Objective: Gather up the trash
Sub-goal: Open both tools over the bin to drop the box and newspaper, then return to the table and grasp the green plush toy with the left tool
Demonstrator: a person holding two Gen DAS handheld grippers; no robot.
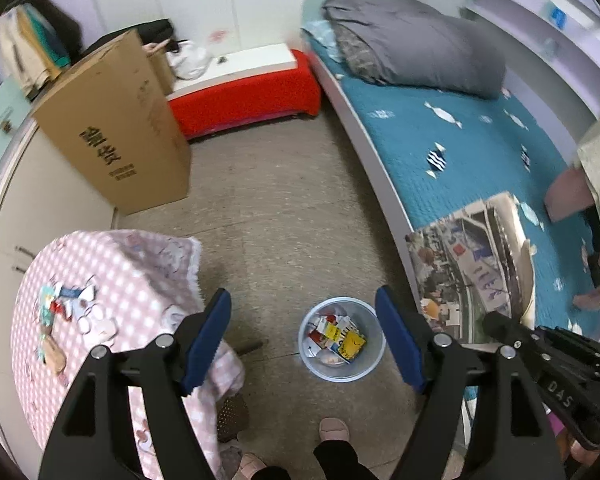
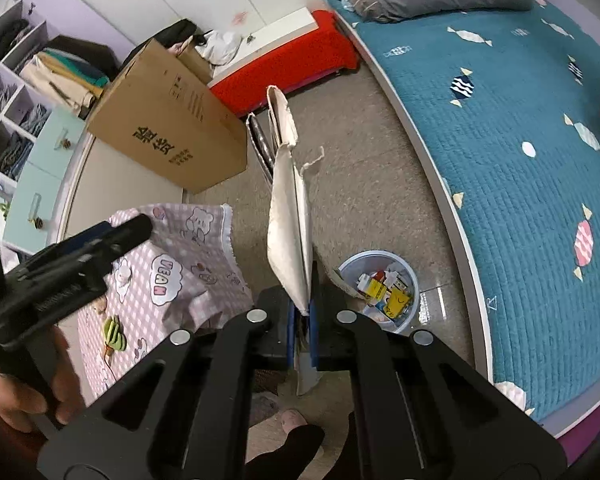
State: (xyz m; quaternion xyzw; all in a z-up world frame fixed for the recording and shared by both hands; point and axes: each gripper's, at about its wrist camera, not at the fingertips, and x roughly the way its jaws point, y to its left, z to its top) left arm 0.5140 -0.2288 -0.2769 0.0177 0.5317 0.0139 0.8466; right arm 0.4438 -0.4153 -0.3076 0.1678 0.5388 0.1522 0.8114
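The right gripper (image 2: 303, 330) is clamped on a torn, folded printed cardboard piece (image 2: 290, 216) above the floor near a round pale-blue trash bin (image 1: 374, 356); the left gripper (image 1: 302, 340) gapes empty over that bin.

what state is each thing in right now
left claw: open, empty, above the bin
right claw: shut on the torn cardboard
bin: upright on the floor, part full of wrappers
big box: standing, leaning on the cupboard
pink cloth: draped over the table
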